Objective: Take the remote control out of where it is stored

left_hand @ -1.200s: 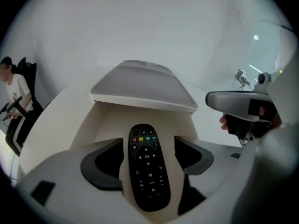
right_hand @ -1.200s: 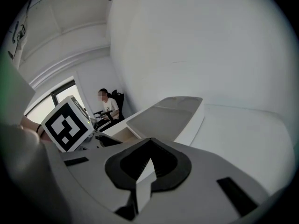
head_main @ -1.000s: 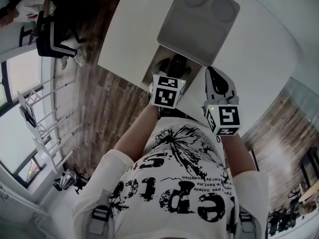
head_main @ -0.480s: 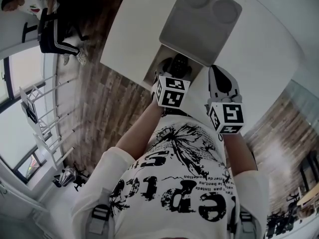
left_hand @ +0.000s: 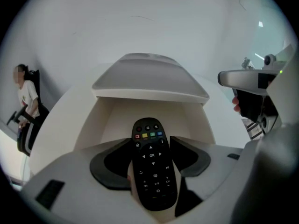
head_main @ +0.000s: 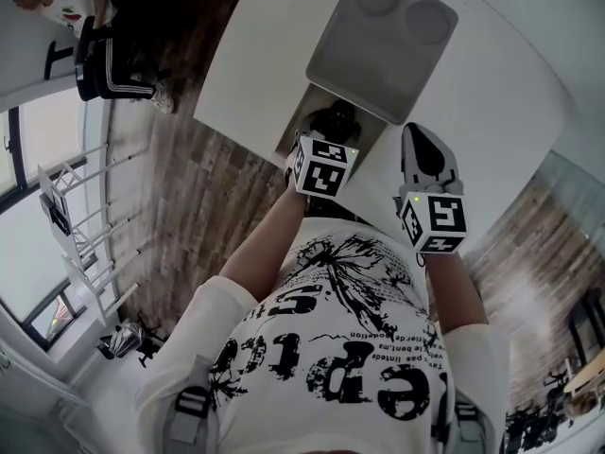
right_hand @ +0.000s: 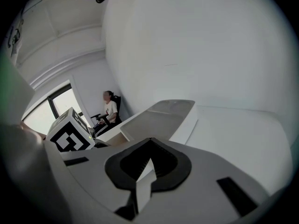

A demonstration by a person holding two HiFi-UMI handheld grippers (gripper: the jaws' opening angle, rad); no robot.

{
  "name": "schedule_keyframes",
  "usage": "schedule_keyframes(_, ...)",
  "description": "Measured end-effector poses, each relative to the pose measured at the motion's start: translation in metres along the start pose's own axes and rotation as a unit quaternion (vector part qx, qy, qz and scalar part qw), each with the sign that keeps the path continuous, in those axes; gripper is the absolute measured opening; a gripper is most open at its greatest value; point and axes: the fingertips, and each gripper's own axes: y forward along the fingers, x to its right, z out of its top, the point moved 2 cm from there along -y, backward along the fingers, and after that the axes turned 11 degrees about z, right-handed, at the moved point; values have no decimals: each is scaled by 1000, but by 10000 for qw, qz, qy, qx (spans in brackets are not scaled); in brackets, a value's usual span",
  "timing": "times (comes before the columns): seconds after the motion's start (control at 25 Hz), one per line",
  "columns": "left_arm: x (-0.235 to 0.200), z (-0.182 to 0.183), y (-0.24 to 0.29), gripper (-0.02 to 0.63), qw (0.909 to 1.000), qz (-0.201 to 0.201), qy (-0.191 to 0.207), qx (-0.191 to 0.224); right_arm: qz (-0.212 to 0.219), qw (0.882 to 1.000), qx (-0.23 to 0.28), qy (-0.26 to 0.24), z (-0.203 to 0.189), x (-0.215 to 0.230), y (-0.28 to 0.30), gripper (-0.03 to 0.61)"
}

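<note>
A black remote control [left_hand: 152,167] with coloured buttons lies lengthwise in an open cream drawer [left_hand: 114,120] under a grey lid [left_hand: 149,78]. My left gripper [left_hand: 152,143] reaches into that drawer with the remote between its jaws. The jaws are closing, and a thin gap still shows at the pads. In the head view the remote [head_main: 338,117] peeks out just beyond the left gripper's marker cube [head_main: 322,166]. My right gripper [head_main: 422,138] hovers over the white table to the right of the drawer, shut and holding nothing.
The grey-topped storage unit [head_main: 383,36] stands on a white table [head_main: 501,93] whose edge runs close to the drawer. Wood floor lies to the left. A person [head_main: 90,26] sits on a chair at the far left.
The left gripper has edged a little further into the drawer around the remote. The right gripper has shifted slightly to the right.
</note>
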Motion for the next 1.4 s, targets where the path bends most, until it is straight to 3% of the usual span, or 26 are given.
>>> schedule_keyframes(0.12,-2,5,-10,270,9995,-140,-289,11,-52,10000,74,-28,5,-2,-4,-6)
schedule_keyframes(0.24,-9,14,-24,270,9994,-79,-279,202,-91,9999,113,5,7,-6,-8,-6)
schedule_keyframes(0.68,-18,53,-95,268,9888,-237,-259,1454,-301,9984,437,-177,19,-40,-28,-6)
schedule_keyframes(0.96,-14,99,-146,268,9697,-450,-156,2397,-412,9955,843,-111,49,-62,-49,-6)
schedule_keyframes(1.24,1,153,-187,268,9361,-861,108,3408,-657,9877,1364,-392,91,-63,-72,-6)
schedule_keyframes(1.4,13,172,-214,268,9204,-937,338,3780,-835,9798,1709,-613,120,-61,-90,-6)
